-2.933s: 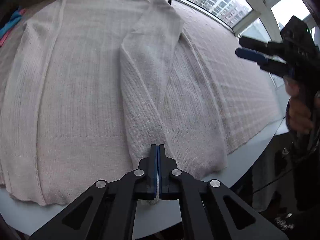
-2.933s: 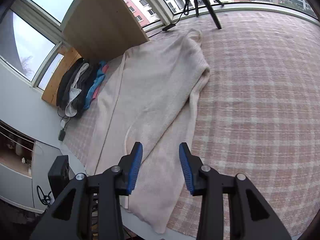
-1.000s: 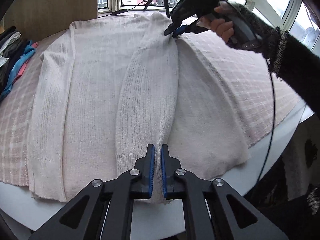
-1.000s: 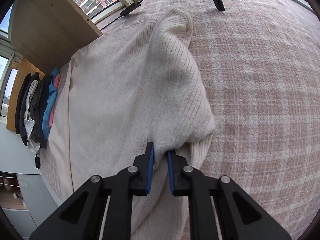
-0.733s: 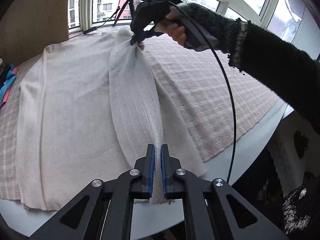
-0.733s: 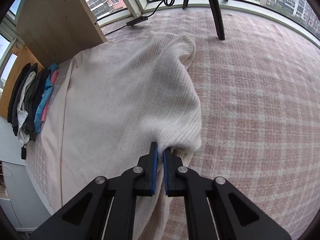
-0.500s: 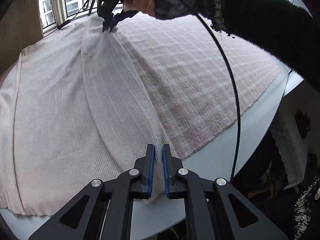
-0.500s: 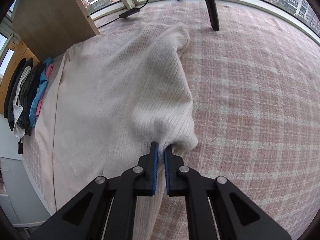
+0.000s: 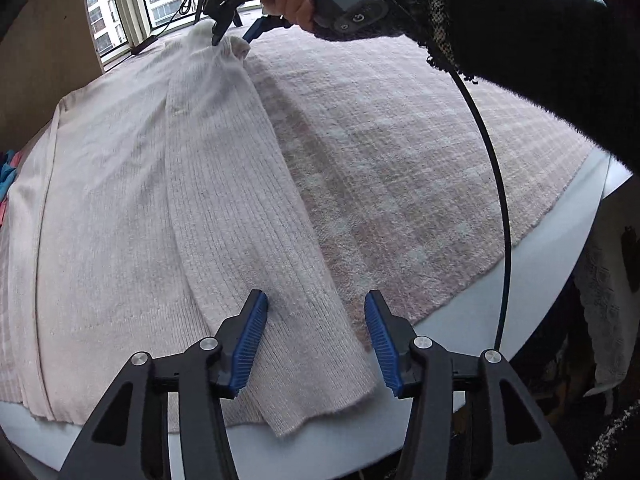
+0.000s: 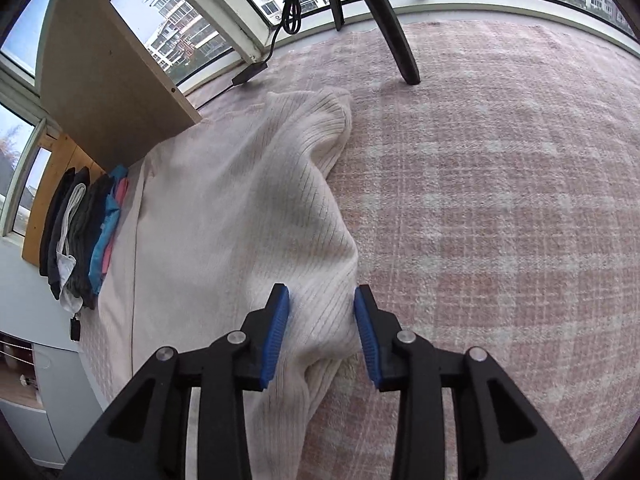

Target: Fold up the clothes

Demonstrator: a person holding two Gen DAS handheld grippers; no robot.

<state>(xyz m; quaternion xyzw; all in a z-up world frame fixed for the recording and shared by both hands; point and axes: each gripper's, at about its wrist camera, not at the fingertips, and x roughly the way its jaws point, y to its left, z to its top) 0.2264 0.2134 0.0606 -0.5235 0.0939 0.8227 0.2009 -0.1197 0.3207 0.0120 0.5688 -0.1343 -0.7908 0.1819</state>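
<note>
Garment: a cream ribbed-knit sweater lies flat on a pink-and-white checked blanket that covers the white counter, its hem reaching the counter's near edge.

Fold in place: one side panel of the sweater, sleeve included, lies turned over onto the body as a long ribbed strip. It runs from the shoulder down to the hem, likely to narrow the garment to a tidy width before it is folded across.

Left tool: its blue-padded jaws are opening. The hem end of the folded strip lies between them, but the pads stand clear of the cloth on both sides, so nothing is gripped. It sits at the hem because that end of the strip had to be steered.

Right tool: its jaws are opening as well. The shoulder bulge of the sweater rises between the blue pads, which are at most brushing it and not pinching. In the left wrist view this tool hovers at the far end of the strip, held by a hand in a dark knitted sleeve.

Why two ends: holding shoulder and hem together would keep the fold line straight.

Look of the sweater: soft, thick, vertically ribbed; the strip lies mostly smooth, with a rounded hump at the shoulder and a slightly ragged hem corner.

Nearby: a stack of dark and blue folded clothes sits beside the sweater's far side.
</note>
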